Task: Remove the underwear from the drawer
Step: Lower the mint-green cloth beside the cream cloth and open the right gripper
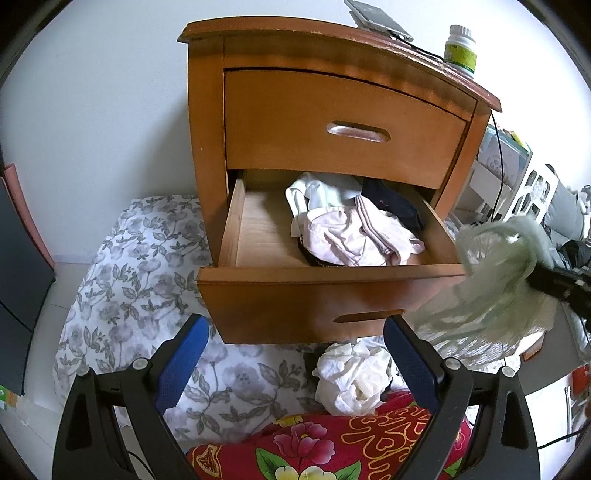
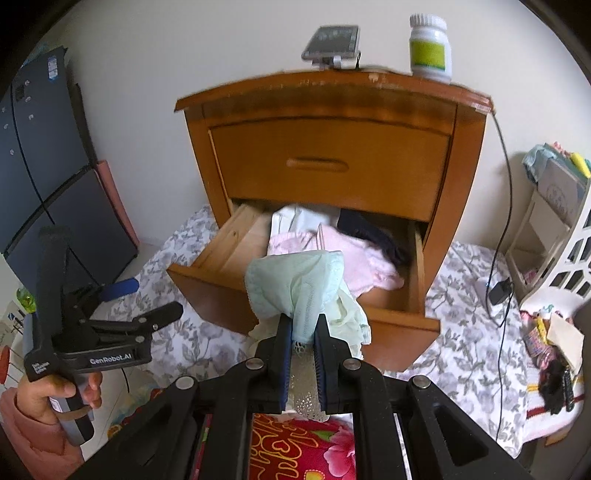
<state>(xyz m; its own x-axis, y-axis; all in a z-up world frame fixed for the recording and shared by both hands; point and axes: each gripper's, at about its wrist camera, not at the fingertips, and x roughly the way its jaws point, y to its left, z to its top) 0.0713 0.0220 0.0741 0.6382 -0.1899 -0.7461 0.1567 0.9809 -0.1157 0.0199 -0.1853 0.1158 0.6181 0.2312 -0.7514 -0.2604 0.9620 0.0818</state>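
Observation:
The wooden nightstand's lower drawer (image 1: 332, 291) (image 2: 207, 291) stands pulled out. Inside lie pink underwear (image 1: 354, 236) (image 2: 365, 266), a white piece (image 1: 321, 192) and a dark piece (image 1: 395, 206). My right gripper (image 2: 303, 325) is shut on pale green underwear (image 2: 295, 284), which hangs in front of the drawer. In the left wrist view that green piece (image 1: 495, 266) hangs at the right off the drawer's corner. My left gripper (image 1: 295, 332) is open below the drawer front with nothing between its fingers. A crumpled white garment (image 1: 351, 376) lies on the bedding below.
A bottle (image 1: 460, 48) (image 2: 430, 48) and a phone (image 1: 380, 18) (image 2: 332, 42) with a cable sit on the nightstand top. Grey floral bedding (image 1: 147, 277) and a red floral quilt (image 1: 314, 443) lie below. A white shelf (image 2: 554, 229) stands right, a dark panel (image 2: 48, 166) left.

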